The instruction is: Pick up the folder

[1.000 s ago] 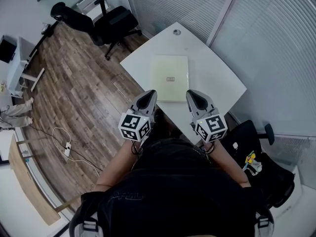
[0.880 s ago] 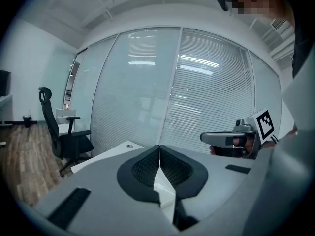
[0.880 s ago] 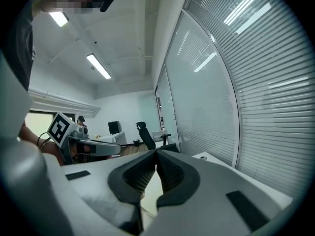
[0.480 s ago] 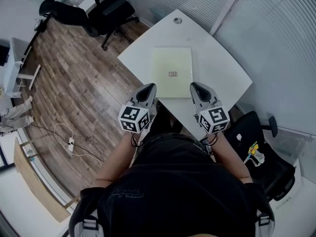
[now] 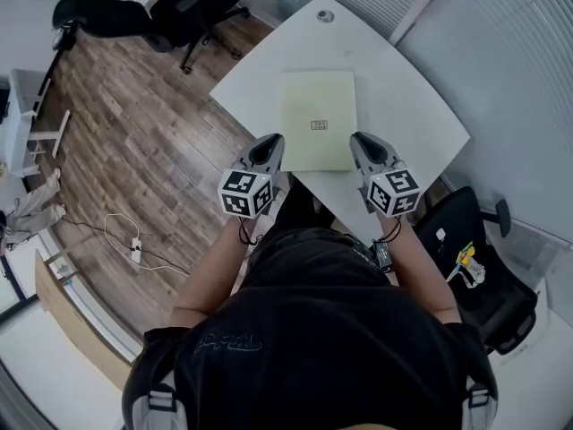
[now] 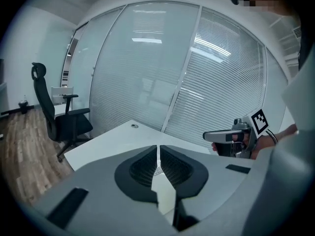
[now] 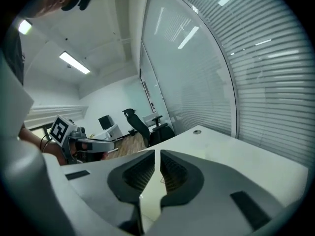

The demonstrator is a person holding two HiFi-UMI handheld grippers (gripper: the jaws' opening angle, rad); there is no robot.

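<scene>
At the far left, a floor [image 5: 134, 141] of brown wood planks carries a thin pale cable [image 5: 115, 238] in loose loops. A black office chair [image 5: 183, 7] stands at the top, partly cut off by the frame edge. The left gripper [image 5: 271, 141], a grey moulded shell, has its jaws closed. In the left gripper view its black ribbed pads [image 6: 141, 168] meet along a hairline slit with nothing between them. Its tip sits just beside the near left corner of the folder [image 5: 318, 106], a pale yellow-green rectangle with a small printed label [image 5: 318, 125] near its middle. The folder lies flat on the smooth white table [image 5: 412, 115], which has curved edges and a round grommet [image 5: 325, 15] toward its far corner. The right gripper [image 5: 362, 141], the same in shape, flanks the folder's near right corner. Its jaws too are pressed together and empty, ribbed pads face to face. Whether either tip touches the folder cannot be told. In both gripper views the folder is almost wholly hidden behind the grey bodies. Further right are a frosted glass wall [image 5: 519, 79] with fine horizontal blinds and a second chair [image 5: 479, 271], black and half covered by the person [image 5: 313, 348], whose dark-clothed torso fills the bottom.
</scene>
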